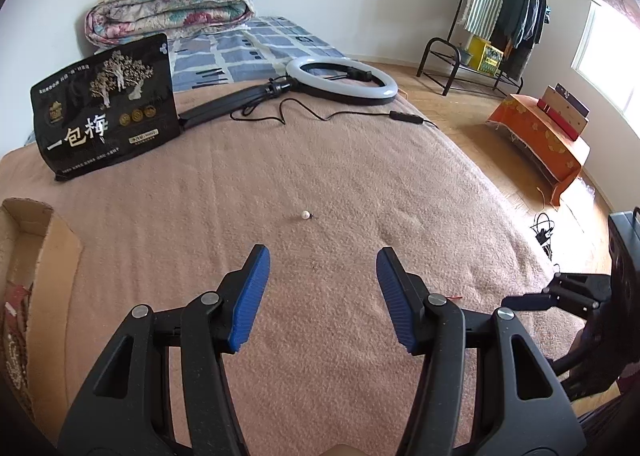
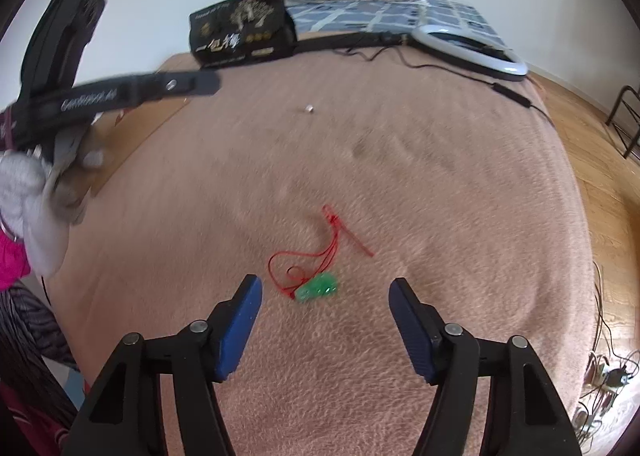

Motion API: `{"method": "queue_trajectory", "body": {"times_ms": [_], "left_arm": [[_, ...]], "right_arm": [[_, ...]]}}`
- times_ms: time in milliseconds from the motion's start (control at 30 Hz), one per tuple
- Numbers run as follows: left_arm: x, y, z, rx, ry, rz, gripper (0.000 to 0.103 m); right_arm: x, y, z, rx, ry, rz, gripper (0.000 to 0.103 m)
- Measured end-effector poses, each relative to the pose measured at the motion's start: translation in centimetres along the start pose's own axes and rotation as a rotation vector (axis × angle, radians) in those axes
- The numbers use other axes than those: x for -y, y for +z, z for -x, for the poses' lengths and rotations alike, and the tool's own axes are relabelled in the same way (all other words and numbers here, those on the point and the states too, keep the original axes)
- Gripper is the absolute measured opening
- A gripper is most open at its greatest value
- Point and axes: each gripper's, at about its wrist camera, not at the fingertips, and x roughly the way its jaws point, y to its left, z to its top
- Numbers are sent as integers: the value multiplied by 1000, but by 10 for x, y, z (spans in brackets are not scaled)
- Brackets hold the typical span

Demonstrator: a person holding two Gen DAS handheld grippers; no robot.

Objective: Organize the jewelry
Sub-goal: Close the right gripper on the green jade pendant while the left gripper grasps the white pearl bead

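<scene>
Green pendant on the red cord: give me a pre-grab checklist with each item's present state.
1. Right claw open, nothing between its pads: ok.
2. Green pendant lies just ahead of the gap between the fingers: ok.
3. Red cord trails away from the pendant, clear of both fingers: ok.
4. Left claw open and empty, aimed at the pearl bead: ok.
5. Cardboard box in place at the blanket's edge: ok.
6. Free room inside the box: cannot tell.
</scene>
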Motion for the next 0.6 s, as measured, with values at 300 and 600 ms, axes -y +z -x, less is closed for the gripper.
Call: {"method": "queue_trajectory", "body": {"times_ms": [300,600], "left_arm": [[-6,-4,-33,-38,-7,14,57],[-8,-1,-63,-59,-9,13,52]], "right_arm": [[-5,-10,-33,-50,16,44,45],[-8,-12,-42,-28,-29,101,34]]}}
